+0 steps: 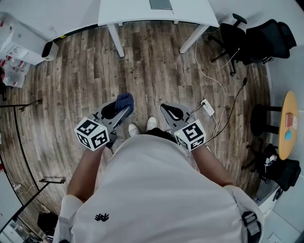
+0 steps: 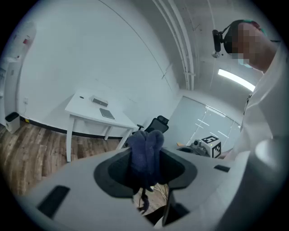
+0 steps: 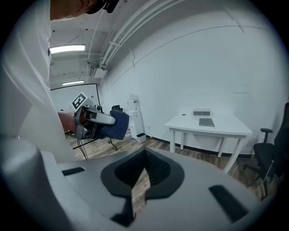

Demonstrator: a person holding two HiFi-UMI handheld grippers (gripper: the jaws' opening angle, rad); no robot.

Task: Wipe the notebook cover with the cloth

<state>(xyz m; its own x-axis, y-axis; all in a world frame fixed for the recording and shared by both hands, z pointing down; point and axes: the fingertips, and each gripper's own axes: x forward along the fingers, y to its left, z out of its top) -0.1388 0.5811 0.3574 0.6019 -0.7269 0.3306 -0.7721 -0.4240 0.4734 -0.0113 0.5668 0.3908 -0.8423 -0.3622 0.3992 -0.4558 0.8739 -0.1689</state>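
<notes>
My left gripper (image 1: 122, 108) is shut on a dark blue cloth (image 1: 125, 100), held at waist height above the wooden floor. In the left gripper view the cloth (image 2: 145, 155) bulges up between the jaws. My right gripper (image 1: 170, 112) is held beside it with its jaws shut and nothing in them (image 3: 143, 159). A grey notebook (image 1: 160, 4) lies on the white table (image 1: 133, 12) several steps ahead; it shows as the notebook (image 2: 107, 113) and the notebook (image 3: 207, 122) in the gripper views. The right gripper view also catches the left gripper (image 3: 97, 119) with the cloth (image 3: 116, 125).
A second flat grey item (image 3: 202, 113) lies on the table behind the notebook. Black office chairs (image 1: 259, 38) stand at the right, and a white cable with a power strip (image 1: 207, 107) runs across the floor. A round wooden side table (image 1: 289, 124) is far right.
</notes>
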